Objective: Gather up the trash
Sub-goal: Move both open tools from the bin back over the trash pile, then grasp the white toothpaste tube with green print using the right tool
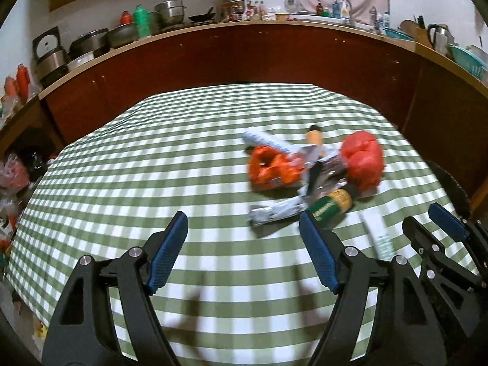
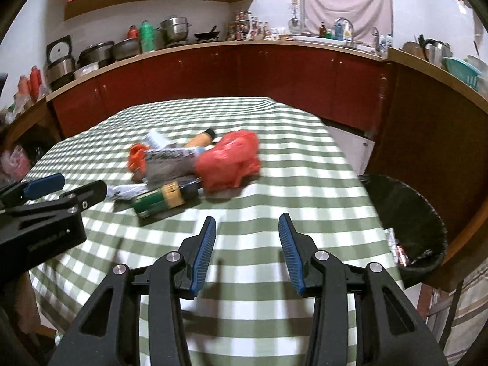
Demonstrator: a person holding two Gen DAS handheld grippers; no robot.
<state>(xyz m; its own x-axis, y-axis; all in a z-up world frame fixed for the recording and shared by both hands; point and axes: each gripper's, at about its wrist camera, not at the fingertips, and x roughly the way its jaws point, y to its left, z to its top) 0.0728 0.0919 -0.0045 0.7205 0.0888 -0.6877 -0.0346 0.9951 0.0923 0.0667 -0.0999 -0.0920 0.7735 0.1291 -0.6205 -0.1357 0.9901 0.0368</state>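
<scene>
A kitchen with red cabinets [image 2: 244, 70] rings a table [image 2: 305, 183] under a green-checked cloth; a black bin [image 2: 405, 210] stands at its right edge. The trash pile [image 2: 195, 167] lies mid-table: crumpled red bag [image 2: 231, 161], foil wrappers [image 1: 274, 210], likely light, soft and slippery; a green bottle [image 2: 158, 199], stiffer, best taken across its body. Left gripper [image 1: 244, 250] and right gripper [image 2: 247, 251] hover short of the pile, fingers apart, empty.

Left gripper [image 1: 244, 238] jaws wide, empty; right gripper [image 2: 247, 242] narrower, empty.
</scene>
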